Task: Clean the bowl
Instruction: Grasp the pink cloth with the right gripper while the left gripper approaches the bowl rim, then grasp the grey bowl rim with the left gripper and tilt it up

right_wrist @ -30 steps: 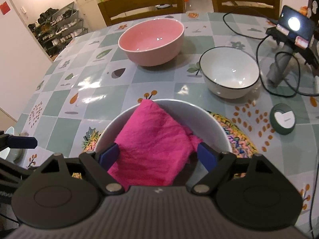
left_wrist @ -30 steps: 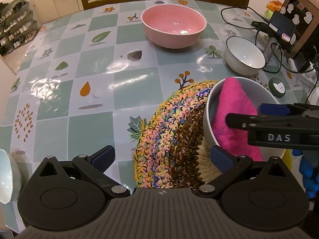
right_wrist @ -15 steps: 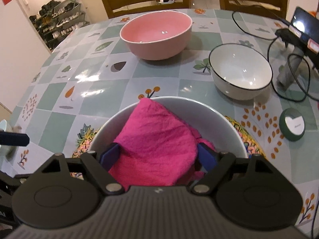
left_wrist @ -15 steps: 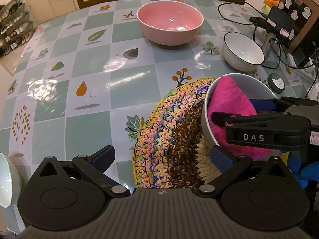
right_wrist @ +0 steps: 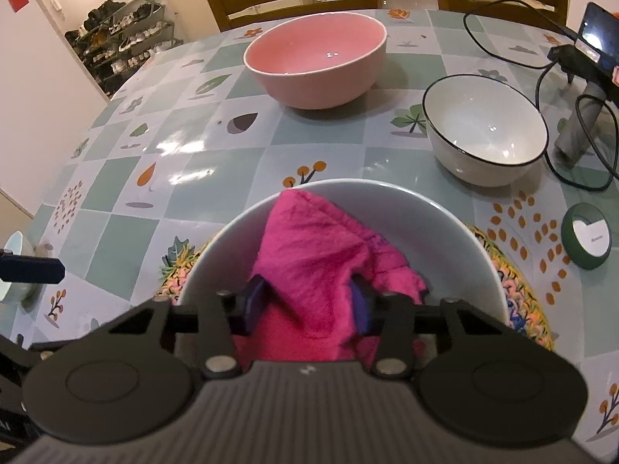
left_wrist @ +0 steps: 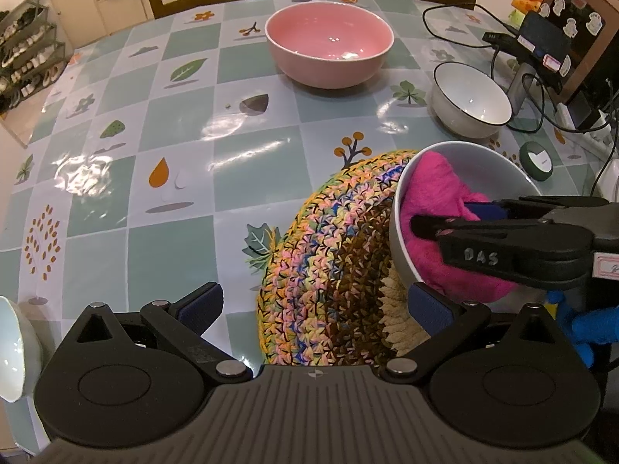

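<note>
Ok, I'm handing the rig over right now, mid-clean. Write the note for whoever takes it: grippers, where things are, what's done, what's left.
Right gripper: shut on the pink cloth, inside the grey bowl.
Left gripper: open, empty, low over the woven mat; its right finger sits beside the bowl's outer wall, contact unclear.
Grey bowl sits on the mat, tilted toward the left gripper in its view. Pink bowl and white bowl stand further back on the table, untouched.
Done: cloth gripped in the bowl.
Left: probably steady the bowl with the left gripper, wipe the inside, lift the cloth out. How much is already wiped cannot be told.
</note>
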Tool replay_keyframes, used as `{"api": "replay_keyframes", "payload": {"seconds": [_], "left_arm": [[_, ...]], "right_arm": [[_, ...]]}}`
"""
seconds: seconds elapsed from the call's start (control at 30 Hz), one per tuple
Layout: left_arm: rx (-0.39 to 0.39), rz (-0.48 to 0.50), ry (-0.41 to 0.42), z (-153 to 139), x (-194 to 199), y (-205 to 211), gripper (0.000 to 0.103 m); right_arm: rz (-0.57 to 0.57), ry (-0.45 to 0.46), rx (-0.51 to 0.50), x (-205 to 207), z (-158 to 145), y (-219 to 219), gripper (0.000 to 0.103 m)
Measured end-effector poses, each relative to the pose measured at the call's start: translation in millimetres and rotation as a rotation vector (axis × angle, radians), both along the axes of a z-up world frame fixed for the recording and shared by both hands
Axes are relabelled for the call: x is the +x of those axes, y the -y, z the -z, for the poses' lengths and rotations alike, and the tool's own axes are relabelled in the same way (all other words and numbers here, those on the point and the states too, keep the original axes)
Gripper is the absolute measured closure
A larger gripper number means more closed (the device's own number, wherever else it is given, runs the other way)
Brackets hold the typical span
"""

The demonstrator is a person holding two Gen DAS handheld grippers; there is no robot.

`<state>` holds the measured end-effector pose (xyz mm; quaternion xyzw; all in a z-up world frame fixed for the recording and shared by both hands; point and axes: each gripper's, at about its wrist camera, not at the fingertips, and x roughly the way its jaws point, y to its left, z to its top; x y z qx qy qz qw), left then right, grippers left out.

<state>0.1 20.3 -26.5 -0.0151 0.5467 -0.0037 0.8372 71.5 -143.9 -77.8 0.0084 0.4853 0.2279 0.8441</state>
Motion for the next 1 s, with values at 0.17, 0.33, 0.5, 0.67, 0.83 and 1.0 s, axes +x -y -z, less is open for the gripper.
{"api": "replay_keyframes", "payload": {"seconds": [0.17, 0.33, 0.5, 0.67, 0.83, 1.0], "left_arm": [[-0.001, -0.008, 0.001, -0.3, 0.2, -0.8, 0.001], [-0.003, 0.001, 0.001, 0.2, 1.0, 1.4, 0.001], [-0.010, 0.003, -0.005, 0.6, 3.5, 4.2, 0.001], [-0.010, 0.020, -0.010, 2.7, 6.5, 12.6, 0.001], [-0.012, 0.038, -0.014, 5.3, 8.3, 19.1, 0.001], [-0.010, 0.039, -0.002, 9.2, 13.2, 19.9, 0.001]], "right_arm": [[-0.003, 0.036, 0.024, -6.7, -13.7, 7.1, 0.077], [-0.010, 0.088, 0.018, -16.4, -31.1, 14.4, 0.079], [-0.006, 0.121, 0.001, -23.1, -46.9, 25.2, 0.080], [-0.002, 0.154, -0.016, -29.9, -62.8, 36.1, 0.080], [0.002, 0.187, -0.033, -36.6, -78.6, 46.9, 0.080], [-0.044, 0.198, -0.098, -36.3, -80.5, 46.9, 0.080]]}}
